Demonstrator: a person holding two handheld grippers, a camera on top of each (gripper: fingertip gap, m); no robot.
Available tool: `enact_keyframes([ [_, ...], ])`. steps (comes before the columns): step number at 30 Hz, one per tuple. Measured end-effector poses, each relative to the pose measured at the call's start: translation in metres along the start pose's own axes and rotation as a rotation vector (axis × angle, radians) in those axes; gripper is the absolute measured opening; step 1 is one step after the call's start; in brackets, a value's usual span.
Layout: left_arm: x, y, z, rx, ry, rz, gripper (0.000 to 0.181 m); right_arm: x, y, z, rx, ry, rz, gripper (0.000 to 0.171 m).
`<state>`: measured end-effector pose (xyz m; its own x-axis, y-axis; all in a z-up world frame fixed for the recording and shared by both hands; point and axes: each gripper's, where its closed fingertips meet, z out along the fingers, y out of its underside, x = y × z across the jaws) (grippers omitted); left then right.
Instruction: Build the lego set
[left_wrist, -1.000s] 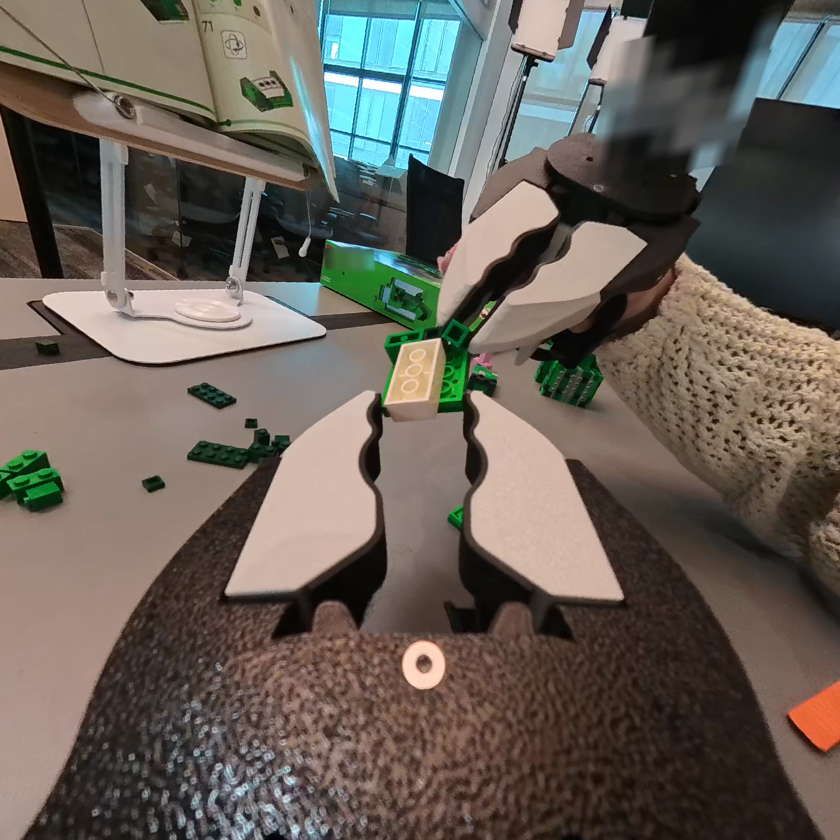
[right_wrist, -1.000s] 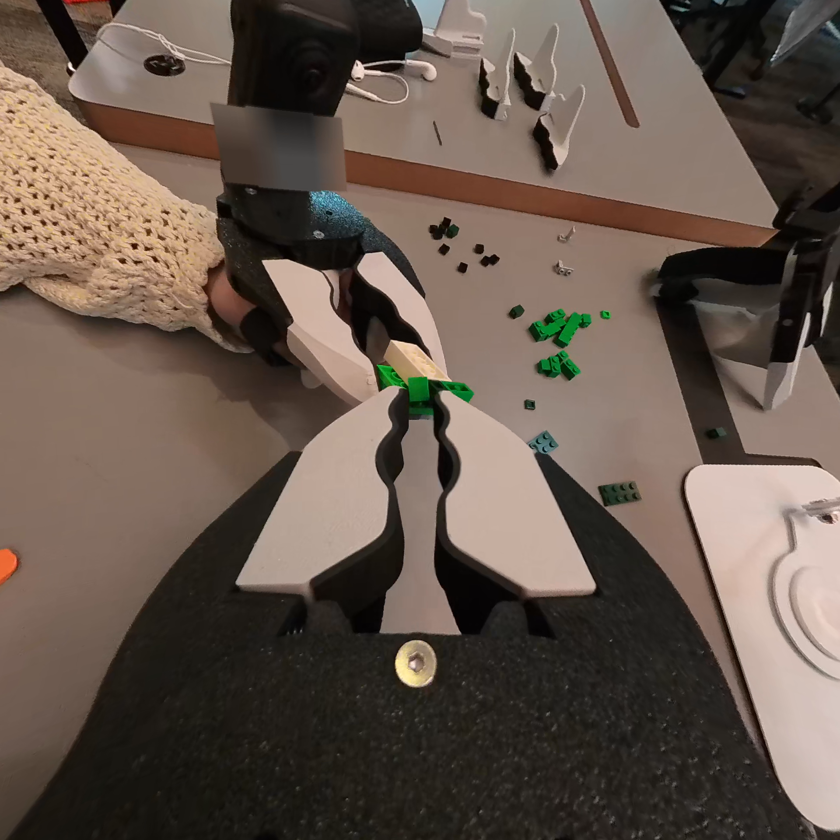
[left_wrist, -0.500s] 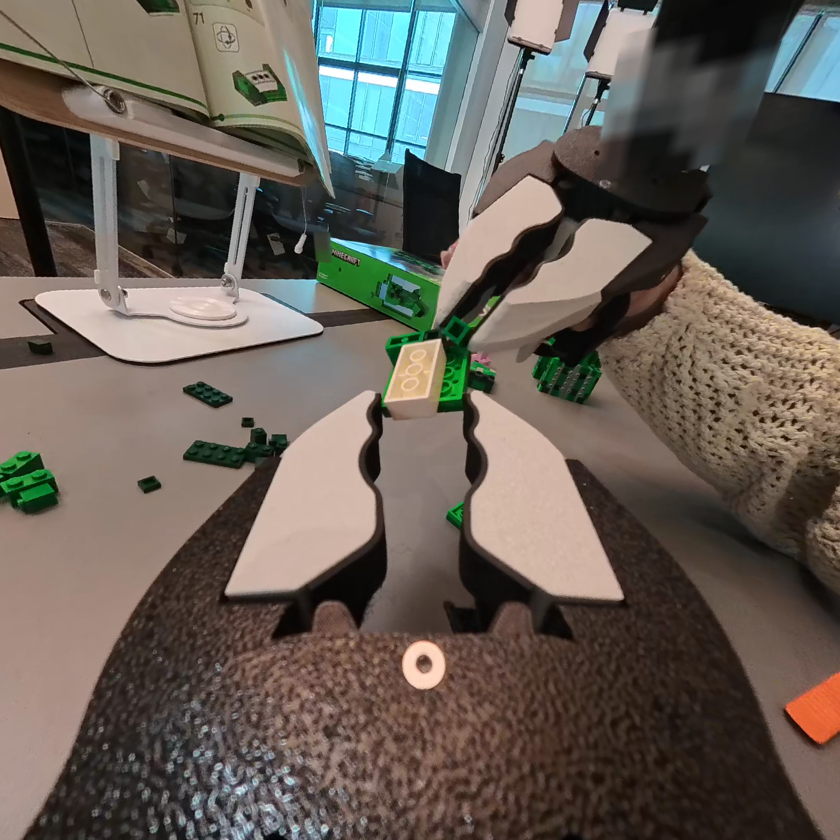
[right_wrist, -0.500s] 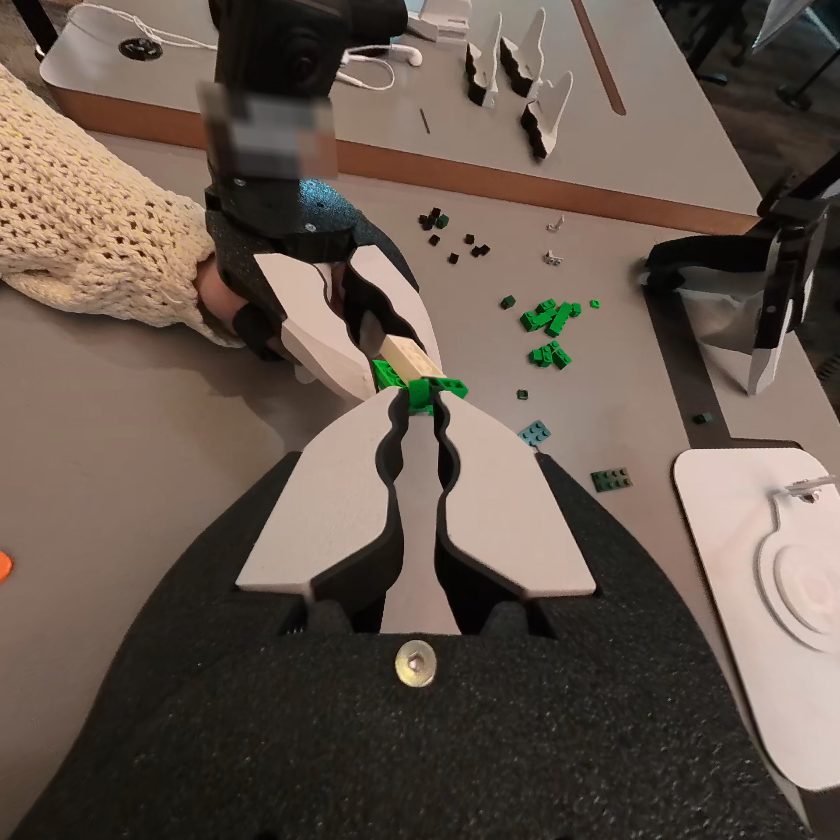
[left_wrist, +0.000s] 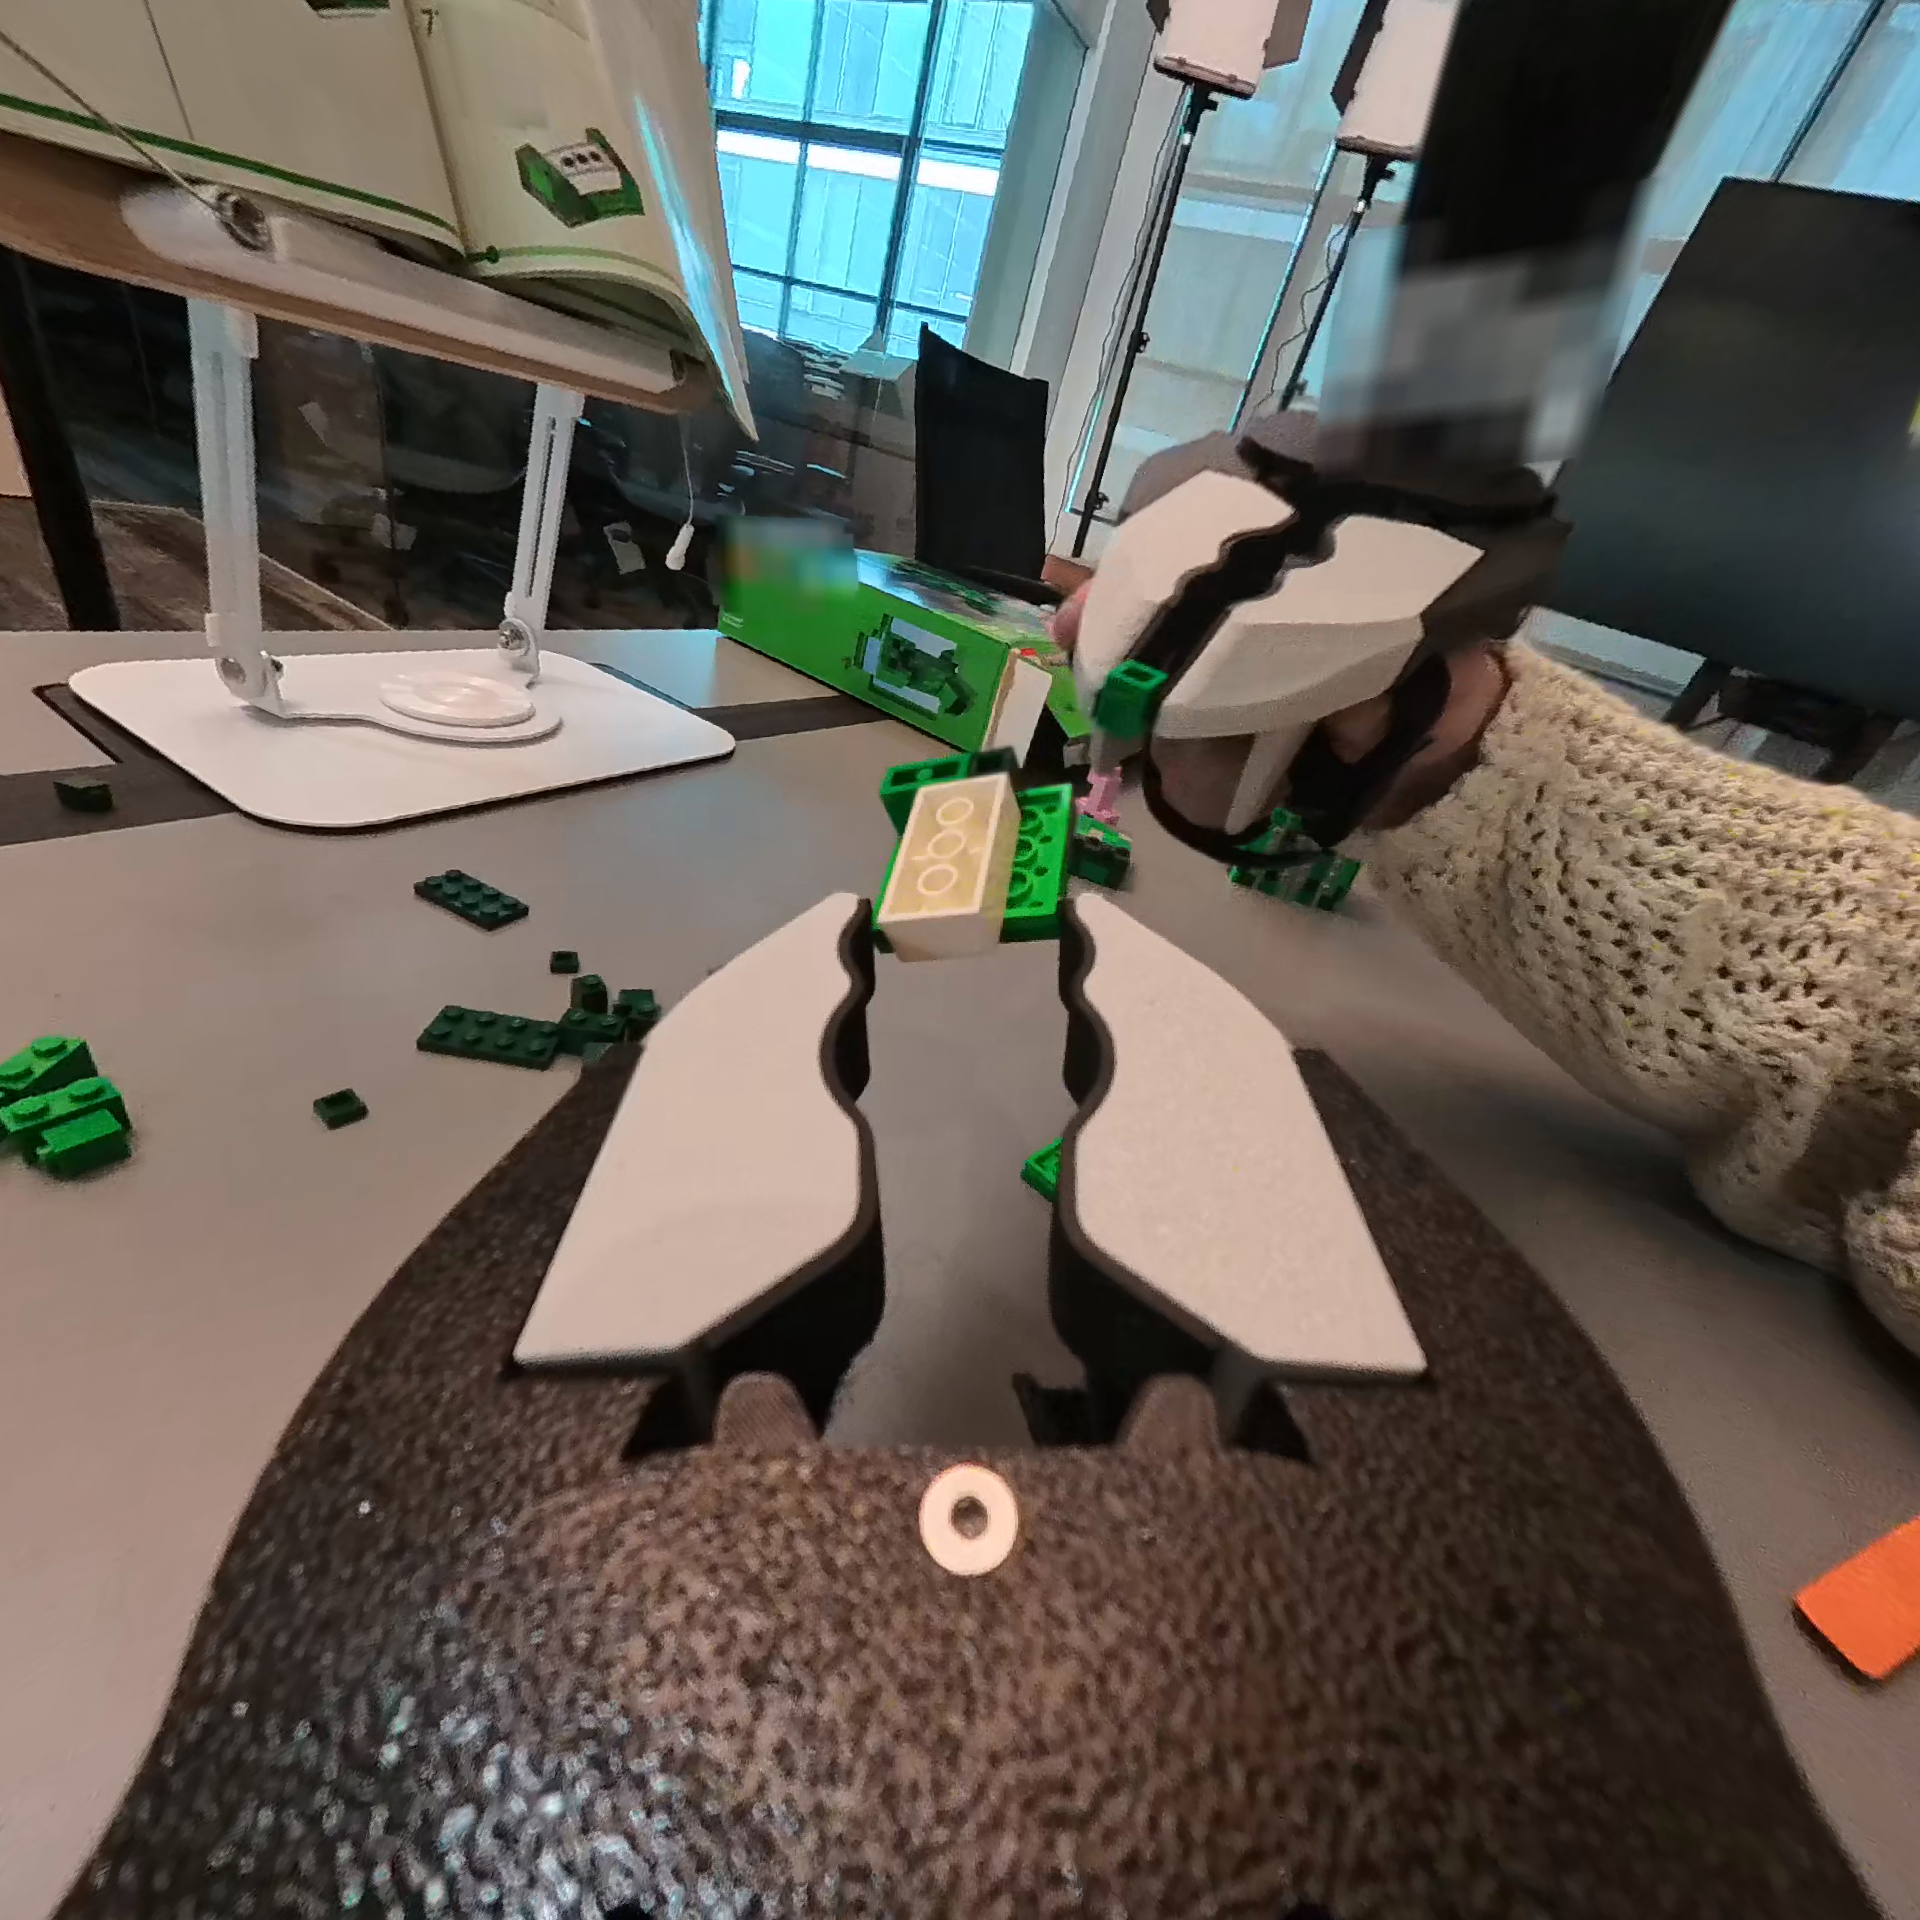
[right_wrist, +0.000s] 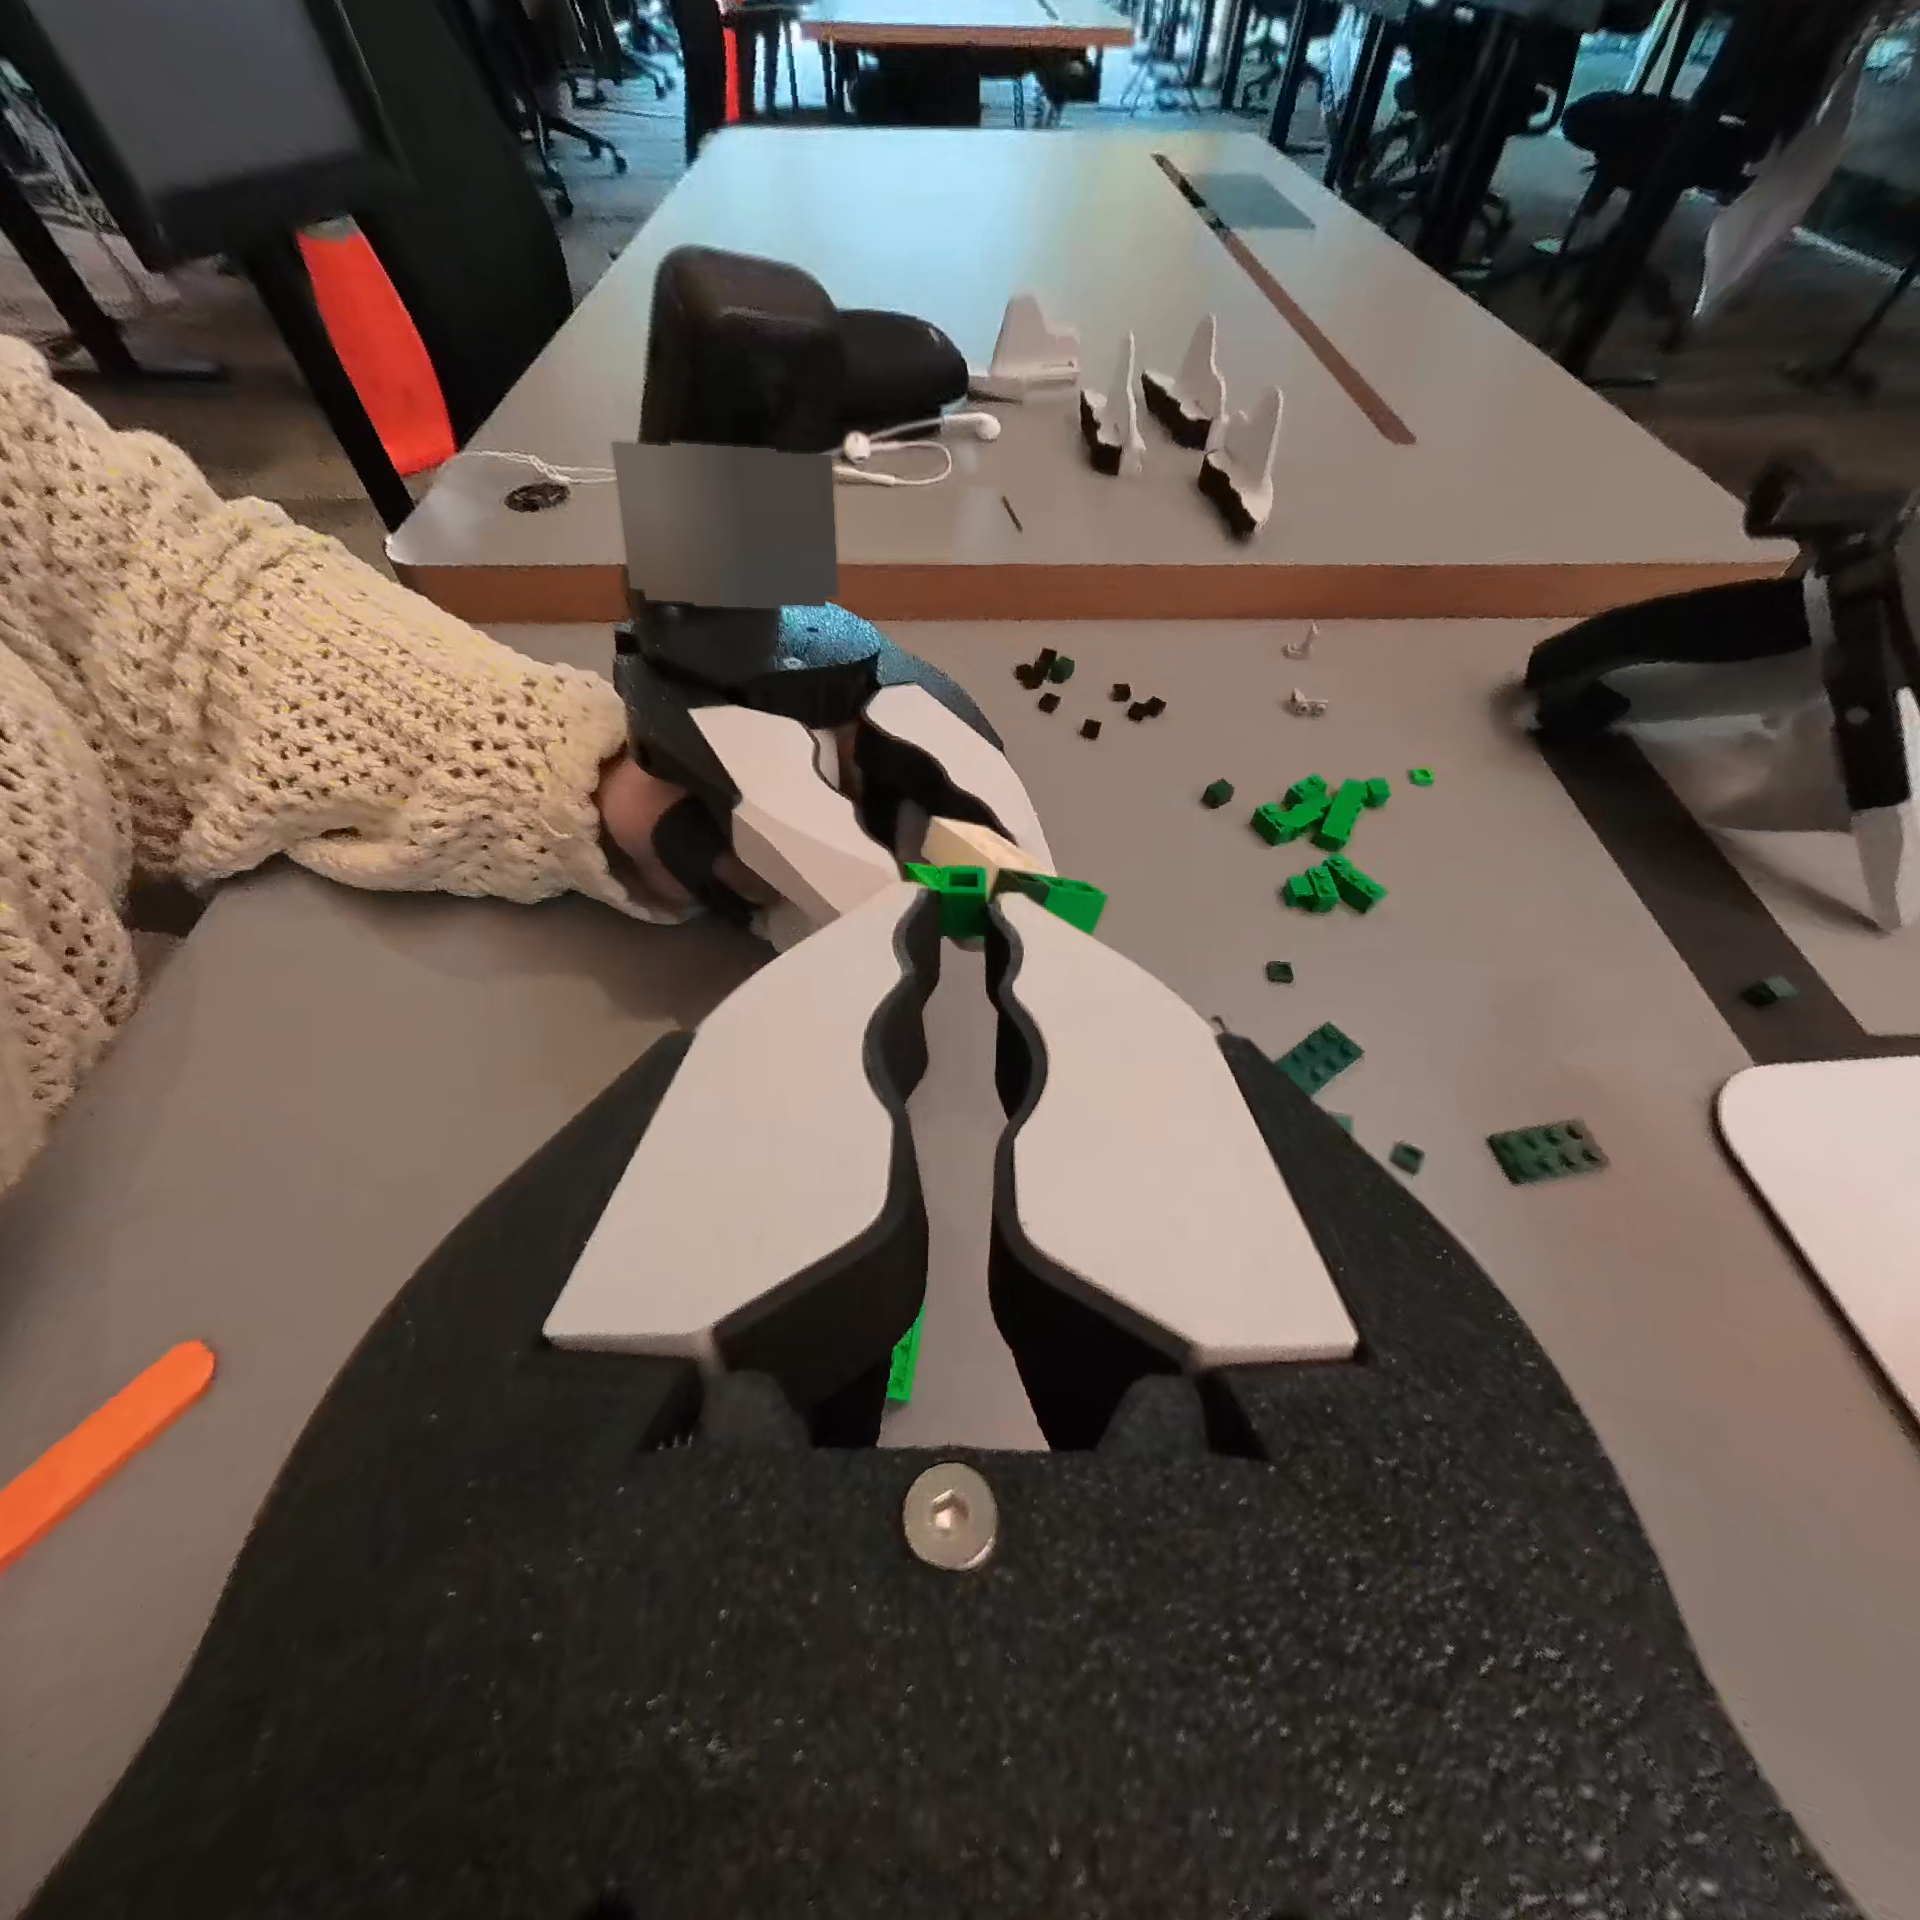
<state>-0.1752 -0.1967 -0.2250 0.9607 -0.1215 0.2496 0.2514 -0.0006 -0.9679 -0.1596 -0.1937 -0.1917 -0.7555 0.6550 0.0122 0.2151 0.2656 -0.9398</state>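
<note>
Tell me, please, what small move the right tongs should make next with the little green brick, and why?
Probably bring the right tongs back down toward the green-and-cream lego sub-assembly clamped in the left tongs and press the small green square brick onto it. The brick is pinched but hangs apart from the assembly, just above and beyond it, so it looks not yet attached.

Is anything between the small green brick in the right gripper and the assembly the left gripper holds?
No: left wrist view shows an open gap between small green brick and assembly.
</note>
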Motion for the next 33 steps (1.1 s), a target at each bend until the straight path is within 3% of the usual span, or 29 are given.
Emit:
enact_keyframes([
  [18,0.002,0.002,0.001,-0.017,0.000,0.028,0.034,0.002,0.010,0.013,-0.171,0.137,-0.178,0.008],
  [33,0.002,0.002,0.001,-0.018,-0.001,0.026,0.033,0.008,0.011,0.011,-0.201,0.182,-0.181,0.017],
])
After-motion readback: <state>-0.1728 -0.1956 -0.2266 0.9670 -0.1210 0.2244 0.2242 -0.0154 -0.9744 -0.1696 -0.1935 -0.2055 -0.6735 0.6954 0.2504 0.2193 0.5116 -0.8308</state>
